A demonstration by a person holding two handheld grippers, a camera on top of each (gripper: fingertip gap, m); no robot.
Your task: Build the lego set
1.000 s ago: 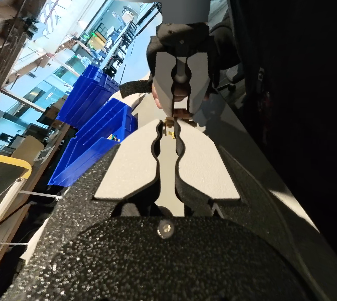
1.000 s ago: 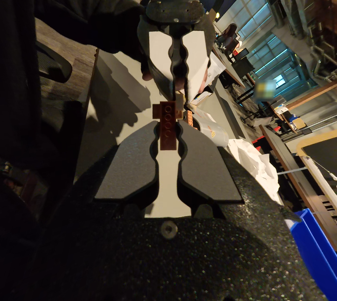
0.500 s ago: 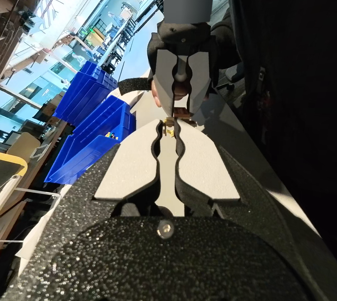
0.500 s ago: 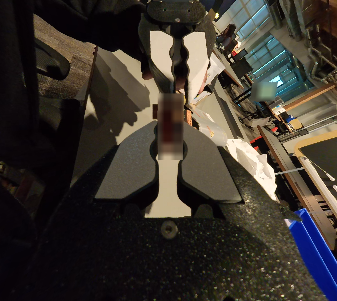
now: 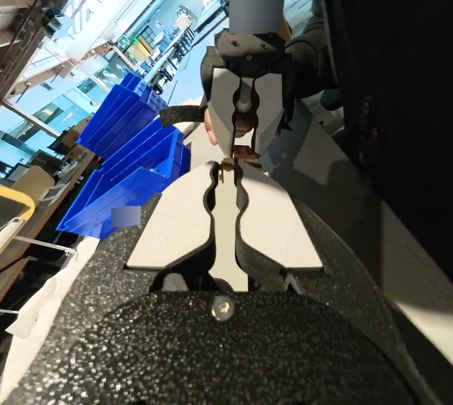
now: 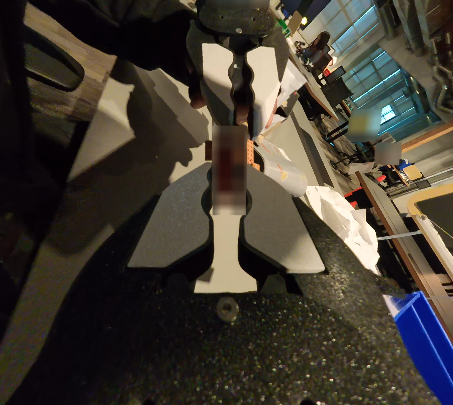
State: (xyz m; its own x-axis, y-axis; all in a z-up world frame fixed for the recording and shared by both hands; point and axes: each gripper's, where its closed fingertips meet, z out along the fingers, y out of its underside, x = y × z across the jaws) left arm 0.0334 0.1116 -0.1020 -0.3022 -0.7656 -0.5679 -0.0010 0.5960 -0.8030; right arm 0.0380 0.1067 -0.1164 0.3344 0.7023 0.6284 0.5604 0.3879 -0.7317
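- Brown lego plate (image 5: 242,150) sits clamped at our right gripper (image 5: 244,147) tips, seen edge-on from left wrist cam.
- Tan lego bit (image 5: 226,164) pinched w/ our left gripper (image 5: 226,168), fingers nearly together on it; it touches the brown plate's lower edge.
- Both grippers meet tip to tip, held up above the grey table (image 5: 306,172).
- In right wrist cam a mosaic patch hides most of the plate; only a brown stub (image 6: 208,147) shows at its left.
- Blue bins (image 5: 127,138) stand along the table's far-left edge.
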